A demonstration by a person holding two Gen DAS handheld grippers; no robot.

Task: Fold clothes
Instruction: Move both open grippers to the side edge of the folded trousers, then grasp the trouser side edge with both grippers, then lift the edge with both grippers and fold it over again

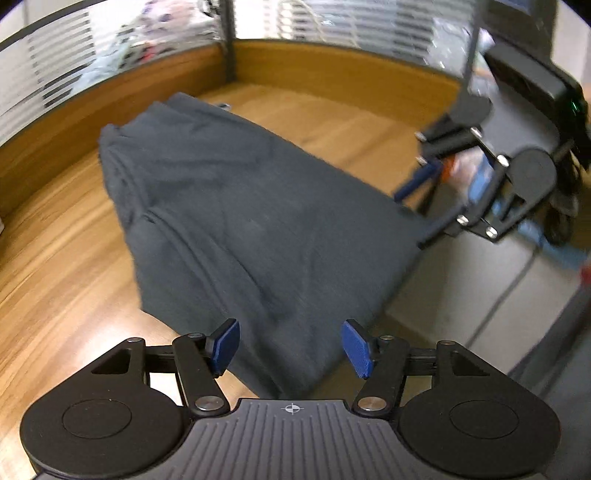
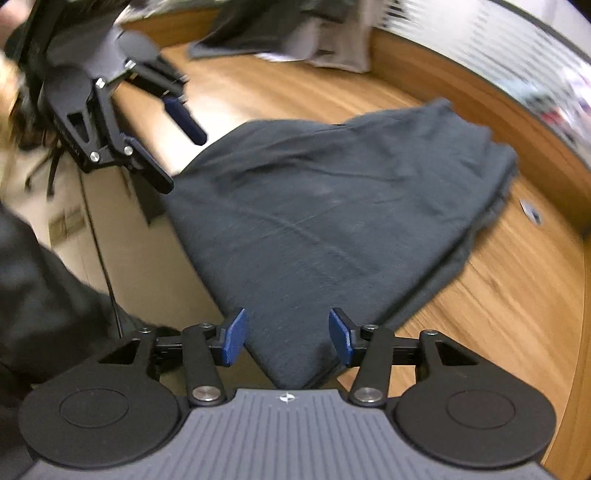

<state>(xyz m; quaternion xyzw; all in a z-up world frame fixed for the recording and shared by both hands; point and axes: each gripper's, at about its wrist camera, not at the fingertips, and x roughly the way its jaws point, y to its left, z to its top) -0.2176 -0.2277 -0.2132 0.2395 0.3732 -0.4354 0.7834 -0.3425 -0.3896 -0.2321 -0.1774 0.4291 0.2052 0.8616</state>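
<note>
A dark grey folded garment (image 1: pixel 240 221) (image 2: pixel 332 206) lies flat on the wooden table (image 1: pixel 55 258) (image 2: pixel 498 295), its near side reaching the table's front edge. My left gripper (image 1: pixel 291 345) hovers over one near corner, blue pads apart and not pressing the cloth. My right gripper (image 2: pixel 288 334) hovers over the other near corner, also open with nothing pinched. Each gripper shows in the other's view: the right gripper (image 1: pixel 421 210) at the garment's right edge, the left gripper (image 2: pixel 173 147) at its left edge, both open.
A raised wooden rim (image 1: pixel 332 70) with striped glass above runs around the table's back. A heap of other clothes (image 2: pixel 277 29) lies at the far end. A person's dark sleeve (image 2: pixel 44 295) is at lower left. Pale floor (image 1: pixel 461 295) lies past the front edge.
</note>
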